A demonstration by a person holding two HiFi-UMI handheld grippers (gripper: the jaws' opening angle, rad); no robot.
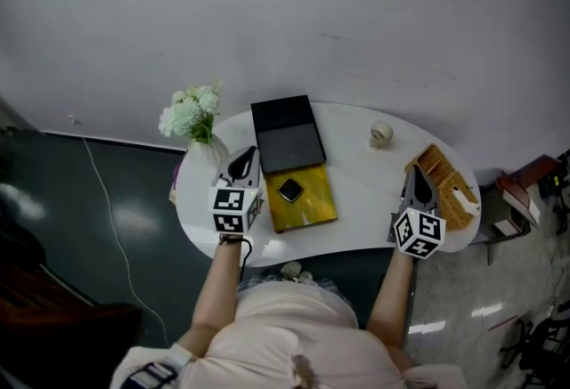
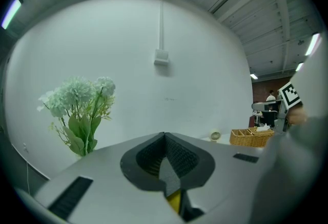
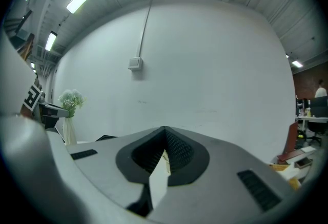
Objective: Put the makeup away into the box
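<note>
White curvy table [image 1: 365, 200] shoved up against a plain white wall [image 1: 427, 13], dark floor off to one side. Nearest in, both grippers hover over the table's front edge. The left gripper [image 1: 242, 161] has its jaws pinched together with nothing in them, and the right gripper [image 1: 419, 182] is the same, closed and empty. The makeup looks like a small black compact [image 1: 290, 190]. It sits just right of the left jaws and a touch behind their tips, well apart from the right ones, so the left is clearly nearer. It's squarish and turned corner-on, so it has no real long axis. It lies on the gold tray of the box [image 1: 307, 211], so I'd say it's already where the task wants it. That fits either a drop just made or a box only just opened. Just past it, the black lid [image 1: 287, 133] lies flipped back. A wicker basket [image 1: 456, 193] is right beside the right jaws, and flowers [image 1: 190, 114] stand ahead-left of the left ones.
</note>
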